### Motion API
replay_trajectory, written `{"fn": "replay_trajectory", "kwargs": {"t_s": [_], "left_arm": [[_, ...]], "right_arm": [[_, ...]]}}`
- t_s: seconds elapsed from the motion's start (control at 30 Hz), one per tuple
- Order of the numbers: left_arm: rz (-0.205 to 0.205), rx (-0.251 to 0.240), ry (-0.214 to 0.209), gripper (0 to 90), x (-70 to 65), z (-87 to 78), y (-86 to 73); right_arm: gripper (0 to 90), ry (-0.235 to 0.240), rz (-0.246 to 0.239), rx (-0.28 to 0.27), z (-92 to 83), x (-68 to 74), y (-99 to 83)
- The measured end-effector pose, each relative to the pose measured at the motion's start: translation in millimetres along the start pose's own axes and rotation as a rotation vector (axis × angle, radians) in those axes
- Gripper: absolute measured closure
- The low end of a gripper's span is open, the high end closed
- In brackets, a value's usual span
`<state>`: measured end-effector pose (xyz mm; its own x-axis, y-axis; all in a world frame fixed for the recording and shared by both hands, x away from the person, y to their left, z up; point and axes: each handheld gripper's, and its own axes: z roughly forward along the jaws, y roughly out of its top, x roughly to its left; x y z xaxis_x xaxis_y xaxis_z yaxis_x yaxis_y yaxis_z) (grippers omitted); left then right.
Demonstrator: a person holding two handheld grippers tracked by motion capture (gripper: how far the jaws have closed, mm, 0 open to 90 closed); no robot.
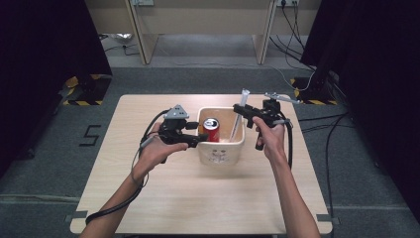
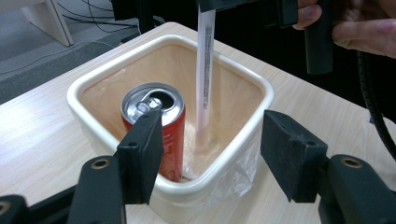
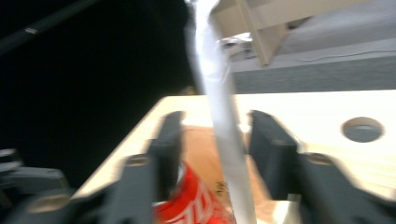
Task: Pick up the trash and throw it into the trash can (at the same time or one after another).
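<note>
My right gripper (image 1: 241, 110), nearer than my left, hangs over the white bin (image 1: 221, 150), its jaws apart around the wrapped straw (image 2: 204, 79), which stands near-upright, foot in the bin beside the red can (image 2: 156, 123); left gripper (image 2: 210, 156) open at the rim.

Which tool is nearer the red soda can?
Left. The left tool sits at the red soda can, by the cream bin's rim; the right tool is above its far side.

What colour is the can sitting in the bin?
The can is red with a silver top, seen best in the left gripper view.
</note>
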<state>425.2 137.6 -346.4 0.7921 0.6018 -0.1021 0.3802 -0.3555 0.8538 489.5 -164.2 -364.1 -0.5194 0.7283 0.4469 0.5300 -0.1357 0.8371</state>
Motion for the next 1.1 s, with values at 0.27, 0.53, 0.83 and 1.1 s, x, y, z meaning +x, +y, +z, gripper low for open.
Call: {"fn": "replay_trajectory", "kwargs": {"t_s": [0.27,0.53,0.83,1.1], "left_arm": [[-0.006,-0.001,0.009,38.8,3.9,-4.4,-5.0],[-0.011,0.001,0.017,38.7,5.9,-9.2,-10.6],[-0.011,-0.010,0.023,38.0,6.0,-14.9,-16.2],[-0.020,-0.016,0.029,34.8,7.4,-20.5,-28.1]], "right_arm": [[24.6,-0.047,-0.038,-0.031,-17.4,0.4,8.0],[23.3,-0.104,-0.098,-0.028,-42.6,-7.9,3.8],[19.5,-0.191,-0.153,-0.021,-67.3,-20.5,-9.8],[18.9,-0.262,-0.226,0.042,-80.2,-22.6,-29.6]]}}
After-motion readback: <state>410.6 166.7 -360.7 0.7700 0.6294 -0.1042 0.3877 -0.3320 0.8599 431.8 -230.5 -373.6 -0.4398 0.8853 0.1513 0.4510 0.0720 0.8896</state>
